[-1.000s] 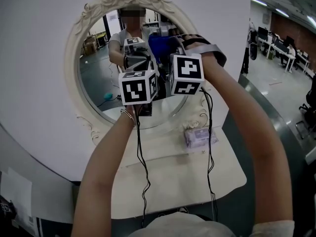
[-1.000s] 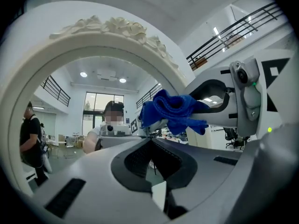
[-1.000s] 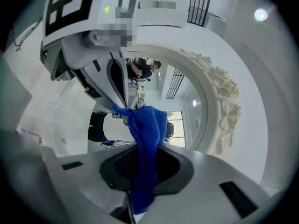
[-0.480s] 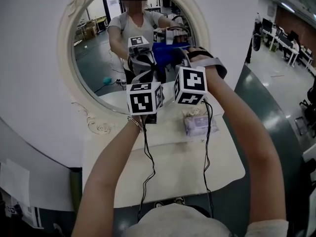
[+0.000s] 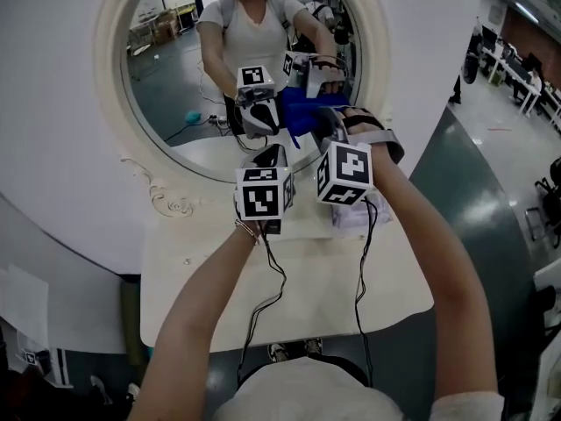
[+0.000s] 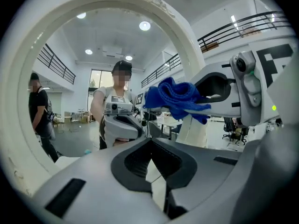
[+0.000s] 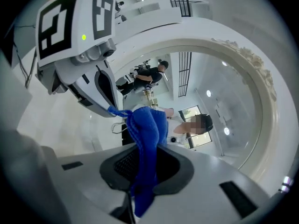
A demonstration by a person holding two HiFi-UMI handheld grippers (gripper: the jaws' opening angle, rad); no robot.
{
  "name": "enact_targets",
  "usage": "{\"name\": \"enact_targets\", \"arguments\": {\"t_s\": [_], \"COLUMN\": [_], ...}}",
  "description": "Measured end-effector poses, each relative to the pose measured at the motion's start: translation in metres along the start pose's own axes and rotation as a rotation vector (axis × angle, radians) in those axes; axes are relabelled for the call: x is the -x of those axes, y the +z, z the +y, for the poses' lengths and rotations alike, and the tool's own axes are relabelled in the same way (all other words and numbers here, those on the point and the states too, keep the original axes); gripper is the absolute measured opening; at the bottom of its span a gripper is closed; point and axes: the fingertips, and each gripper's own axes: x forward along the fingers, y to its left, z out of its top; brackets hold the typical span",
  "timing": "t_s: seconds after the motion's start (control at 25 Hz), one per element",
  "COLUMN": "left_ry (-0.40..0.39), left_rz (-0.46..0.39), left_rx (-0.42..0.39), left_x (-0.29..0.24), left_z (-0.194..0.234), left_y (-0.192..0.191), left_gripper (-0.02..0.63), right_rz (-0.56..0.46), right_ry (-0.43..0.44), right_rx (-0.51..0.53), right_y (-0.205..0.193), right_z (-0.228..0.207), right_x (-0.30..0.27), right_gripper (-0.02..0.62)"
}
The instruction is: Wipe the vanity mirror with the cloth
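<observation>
The oval vanity mirror (image 5: 166, 103), in an ornate white frame, stands on the white counter (image 5: 202, 279). Both arms reach toward its lower right part. The right gripper (image 5: 326, 128) has its fingers (image 7: 183, 168) clamped on the blue cloth (image 7: 147, 139), which rises bunched from between them and hangs a short way below. In the head view the cloth (image 5: 296, 112) sits right at the glass, though actual contact cannot be made out. The left gripper (image 5: 270, 158) is just beside the right one, slightly lower; its 2 fingers (image 6: 133, 164) are closed together with nothing between them, and they point at the mirror.
</observation>
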Motion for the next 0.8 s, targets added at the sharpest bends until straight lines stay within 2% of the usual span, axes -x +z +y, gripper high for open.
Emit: {"name": "enact_targets", "arguments": {"t_s": [0.48, 0.8], "left_ry": [0.047, 0.090], "left_rz": [0.140, 0.195], "left_rx": [0.095, 0.136], "left_x": [-0.001, 0.017], "left_z": [0.018, 0.044], "left_y": [-0.092, -0.134], "left_gripper": [0.005, 0.005], "right_rz": [-0.030, -0.052], "right_ry": [0.179, 0.290], "right_rx": [-0.028, -0.007], "right_y": [0.004, 0.035], "right_z": [0.111, 0.171], "right_x": [-0.033, -0.047], "right_gripper": [0.066, 0.066]}}
